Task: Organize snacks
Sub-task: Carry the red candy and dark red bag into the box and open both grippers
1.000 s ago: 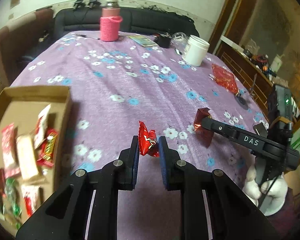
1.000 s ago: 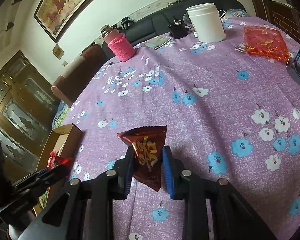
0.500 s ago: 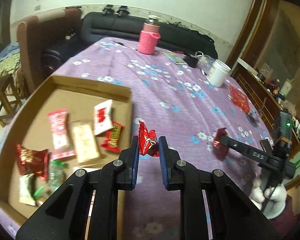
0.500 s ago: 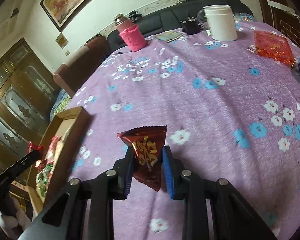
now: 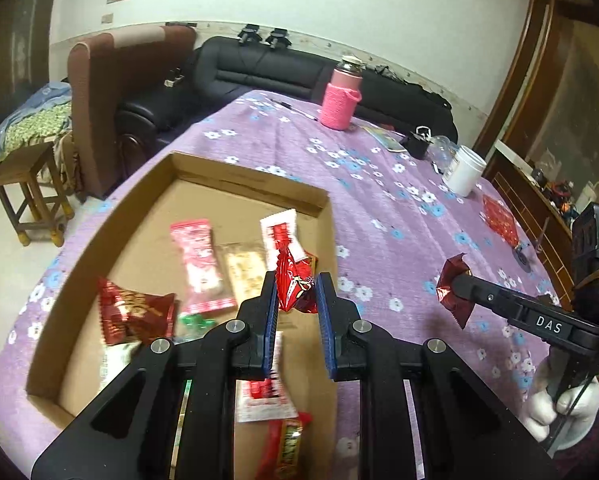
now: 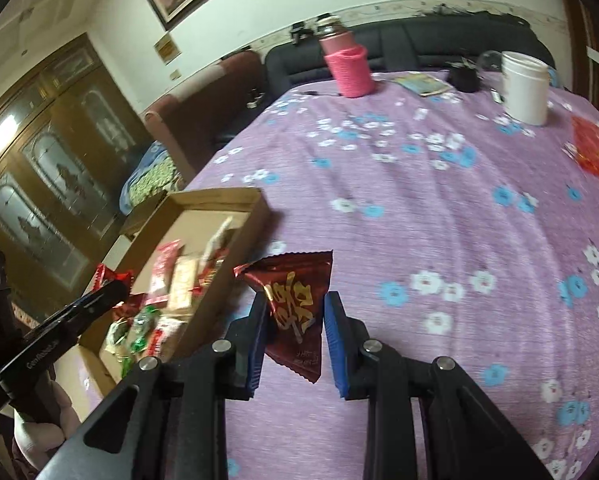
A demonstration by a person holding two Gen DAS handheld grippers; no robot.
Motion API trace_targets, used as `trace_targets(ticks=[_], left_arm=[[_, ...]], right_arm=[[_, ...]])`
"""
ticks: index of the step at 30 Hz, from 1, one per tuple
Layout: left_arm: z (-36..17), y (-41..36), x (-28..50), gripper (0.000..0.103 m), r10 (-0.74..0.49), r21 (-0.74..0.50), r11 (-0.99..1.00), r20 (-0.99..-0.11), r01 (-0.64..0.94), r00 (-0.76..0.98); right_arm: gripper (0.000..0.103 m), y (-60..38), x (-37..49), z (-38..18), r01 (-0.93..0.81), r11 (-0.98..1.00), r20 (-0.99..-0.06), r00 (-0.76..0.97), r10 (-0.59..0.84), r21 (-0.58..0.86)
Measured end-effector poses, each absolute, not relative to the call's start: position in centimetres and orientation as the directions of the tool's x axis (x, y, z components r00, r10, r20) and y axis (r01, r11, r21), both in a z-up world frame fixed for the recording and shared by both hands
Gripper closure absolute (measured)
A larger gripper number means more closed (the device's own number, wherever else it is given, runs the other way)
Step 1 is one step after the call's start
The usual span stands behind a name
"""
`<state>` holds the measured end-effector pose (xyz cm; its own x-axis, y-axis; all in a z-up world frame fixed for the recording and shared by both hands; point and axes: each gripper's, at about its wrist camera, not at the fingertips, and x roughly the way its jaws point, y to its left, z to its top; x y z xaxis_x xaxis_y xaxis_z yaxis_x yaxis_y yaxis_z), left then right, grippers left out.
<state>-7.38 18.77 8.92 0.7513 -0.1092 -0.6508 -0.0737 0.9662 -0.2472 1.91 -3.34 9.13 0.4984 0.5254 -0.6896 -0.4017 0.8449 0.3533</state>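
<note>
Hanging over the cardboard box, the left gripper pinches a bright red candy, nearly shut on it. The right gripper clamps a dark red triangular packet above the tablecloth, just outside the box's right wall. The left is nearer to dropping.

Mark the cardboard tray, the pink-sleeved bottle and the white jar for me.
cardboard tray [image 5: 251,178]: left wrist view, on its far wall.
pink-sleeved bottle [image 5: 340,105]: left wrist view, on the knitted sleeve.
white jar [image 6: 525,90]: right wrist view, on the middle of its side.
</note>
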Motion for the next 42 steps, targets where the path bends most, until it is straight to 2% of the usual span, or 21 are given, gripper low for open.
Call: trace_targets(ticks=[34,42], left_arm=[[5.9,29.7,-11.2,0.085,-0.036,-0.363,0.889,-0.662,-0.279,0.748],[4.9,29.9,-10.3,0.085,-0.05,-0.365,0.887,-0.683,-0.281,0.728]], right_arm=[[0.073,10.3,-0.1,9.1,-0.588,0.761,-0.734,0.384,0.56,0.273],[0.073,14.4,0.8,8.7,-0.625,0.745,-0.752,0.37,0.545,0.232]])
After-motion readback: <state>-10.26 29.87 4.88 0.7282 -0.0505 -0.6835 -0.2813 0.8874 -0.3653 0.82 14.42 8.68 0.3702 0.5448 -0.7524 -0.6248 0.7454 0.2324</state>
